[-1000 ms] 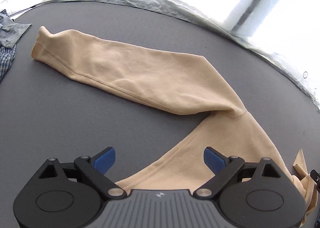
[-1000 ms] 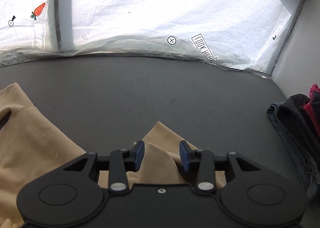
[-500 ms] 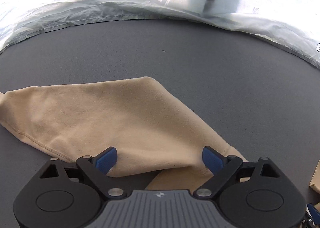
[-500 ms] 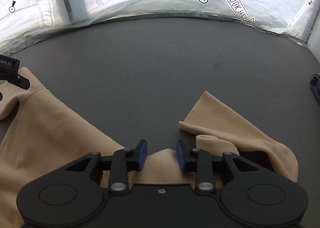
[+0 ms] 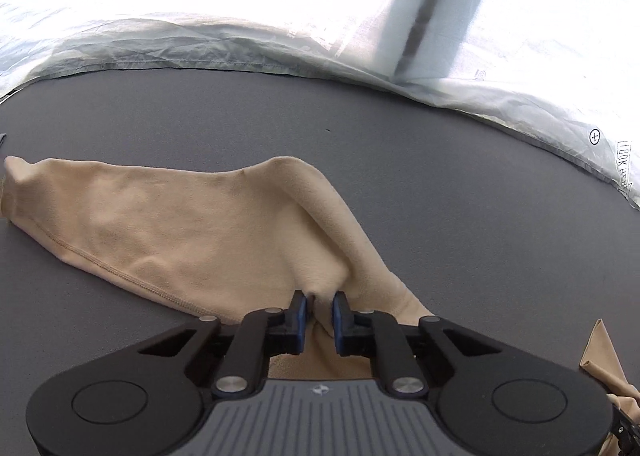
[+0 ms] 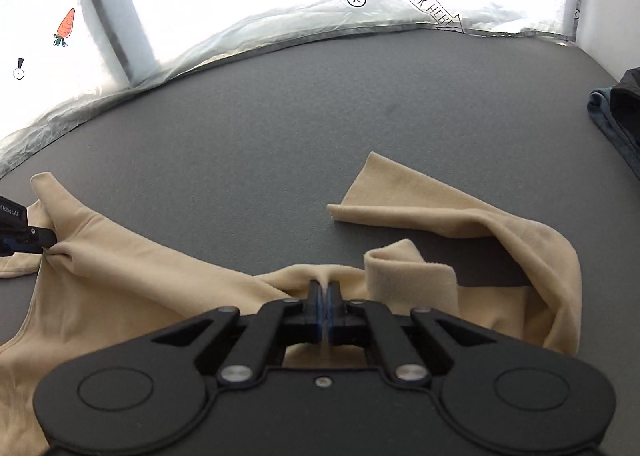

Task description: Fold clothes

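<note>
A tan long-sleeved top (image 5: pixel 192 232) lies on the dark grey table. In the left wrist view its sleeve stretches to the left. My left gripper (image 5: pixel 319 302) is shut on a fold of the tan cloth near the shoulder. In the right wrist view the top (image 6: pixel 128 280) spreads to the left, and its other sleeve (image 6: pixel 460 216) lies crumpled to the right. My right gripper (image 6: pixel 324 290) is shut on a pinch of the tan cloth. The left gripper's tip (image 6: pixel 24 236) shows at the left edge, holding the cloth.
The grey table (image 6: pixel 320 116) ends at a crinkled white plastic sheet (image 5: pixel 280 36) along the far side. A pile of dark and blue clothes (image 6: pixel 616 116) lies at the right edge of the right wrist view.
Both grippers were open and have shut on the tan top. The left gripper has closed in on the shoulder fold, and the cloth there has bunched up.
</note>
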`<state>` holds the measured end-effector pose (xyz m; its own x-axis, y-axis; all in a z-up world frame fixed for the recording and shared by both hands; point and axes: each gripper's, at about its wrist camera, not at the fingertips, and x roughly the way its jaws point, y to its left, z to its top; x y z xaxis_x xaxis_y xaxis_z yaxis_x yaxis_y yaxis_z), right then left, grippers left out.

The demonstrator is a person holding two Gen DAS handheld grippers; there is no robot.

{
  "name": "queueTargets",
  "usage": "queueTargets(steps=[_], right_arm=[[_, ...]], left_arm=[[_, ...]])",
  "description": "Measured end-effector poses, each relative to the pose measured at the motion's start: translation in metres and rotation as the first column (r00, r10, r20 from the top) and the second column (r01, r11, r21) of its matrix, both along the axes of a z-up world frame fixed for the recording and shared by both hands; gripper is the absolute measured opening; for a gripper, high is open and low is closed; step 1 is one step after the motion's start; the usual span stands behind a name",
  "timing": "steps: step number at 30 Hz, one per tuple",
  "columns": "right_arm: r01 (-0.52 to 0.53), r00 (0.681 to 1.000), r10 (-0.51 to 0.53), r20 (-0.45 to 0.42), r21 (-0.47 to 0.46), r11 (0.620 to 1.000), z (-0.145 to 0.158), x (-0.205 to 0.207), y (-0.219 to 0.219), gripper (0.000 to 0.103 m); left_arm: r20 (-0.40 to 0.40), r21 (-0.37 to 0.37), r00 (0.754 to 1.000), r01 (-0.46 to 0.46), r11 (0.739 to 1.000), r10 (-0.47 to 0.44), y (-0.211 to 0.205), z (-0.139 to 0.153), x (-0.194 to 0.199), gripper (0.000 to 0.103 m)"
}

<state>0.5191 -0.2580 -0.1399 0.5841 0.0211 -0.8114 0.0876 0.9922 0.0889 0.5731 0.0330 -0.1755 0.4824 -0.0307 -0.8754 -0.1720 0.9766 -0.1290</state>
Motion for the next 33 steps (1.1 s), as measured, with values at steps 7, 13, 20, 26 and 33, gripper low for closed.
queueTargets(steps=[7, 13, 20, 26, 33], right_arm=[[-0.088, 0.930, 0.080, 0.358, 0.006, 0.996, 0.092, 0.026, 0.023, 0.001], [-0.168, 0.891, 0.175, 0.419, -0.054, 0.984, 0.122, 0.077, 0.072, 0.020], [-0.267, 0.928, 0.259, 0.268, -0.005, 0.964, 0.073, 0.036, 0.097, 0.040], [-0.400, 0.915, 0.397, 0.074, 0.032, 0.916, 0.009, -0.011, 0.123, 0.042], [-0.447, 0.894, 0.446, 0.038, 0.009, 0.895, -0.009, -0.031, 0.132, 0.039]], left_arm=[[0.281, -0.029, 0.951, -0.128, 0.991, 0.131, 0.049, 0.103, -0.031, 0.016], [0.271, 0.082, 0.943, -0.221, 0.972, 0.192, 0.075, 0.105, -0.020, 0.042], [0.113, 0.080, 0.973, -0.209, 0.975, 0.199, 0.100, 0.043, -0.083, 0.064], [-0.067, 0.173, 0.984, -0.151, 0.973, 0.164, 0.111, -0.022, -0.148, 0.066], [-0.010, 0.117, 0.981, -0.193, 0.974, 0.195, 0.126, -0.049, -0.186, 0.070]])
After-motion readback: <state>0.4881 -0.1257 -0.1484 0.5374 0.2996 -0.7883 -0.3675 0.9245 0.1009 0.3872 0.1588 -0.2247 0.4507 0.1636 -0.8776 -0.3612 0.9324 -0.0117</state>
